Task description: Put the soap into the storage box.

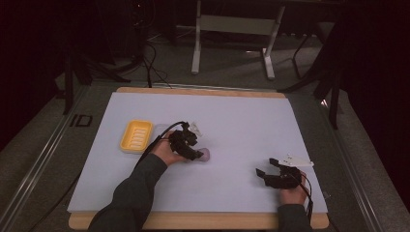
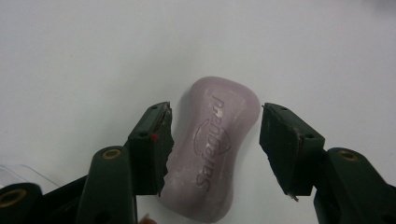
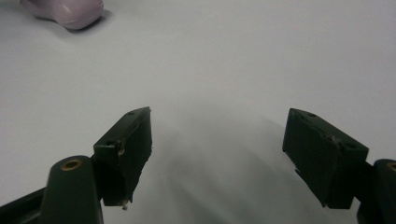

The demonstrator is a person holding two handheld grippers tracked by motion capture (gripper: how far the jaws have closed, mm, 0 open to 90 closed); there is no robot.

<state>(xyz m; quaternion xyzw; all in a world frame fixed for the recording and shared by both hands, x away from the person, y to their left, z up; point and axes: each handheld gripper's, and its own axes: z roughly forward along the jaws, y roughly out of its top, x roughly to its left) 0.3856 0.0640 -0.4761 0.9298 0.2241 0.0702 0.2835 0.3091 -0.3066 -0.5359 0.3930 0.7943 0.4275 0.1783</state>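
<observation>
A pale purple bar of soap (image 2: 212,154) with embossed lettering lies flat on the white table top (image 1: 241,125). My left gripper (image 2: 215,126) hovers over it, open, with a jaw on either side of the bar; the right jaw stands clear of it, the left jaw sits close against its edge. In the high view the soap (image 1: 206,154) pokes out just past my left gripper (image 1: 197,155) near the table's middle. My right gripper (image 1: 266,166) rests low at the front right, open, with nothing between its jaws (image 3: 217,121). The soap (image 3: 70,9) lies far off at that view's top left.
A yellow ribbed soap dish (image 1: 137,135) sits on the table to the left of my left hand. The table's wooden edge (image 1: 203,220) runs along the front. Desk legs (image 1: 196,43) and cables stand on the floor beyond the far edge.
</observation>
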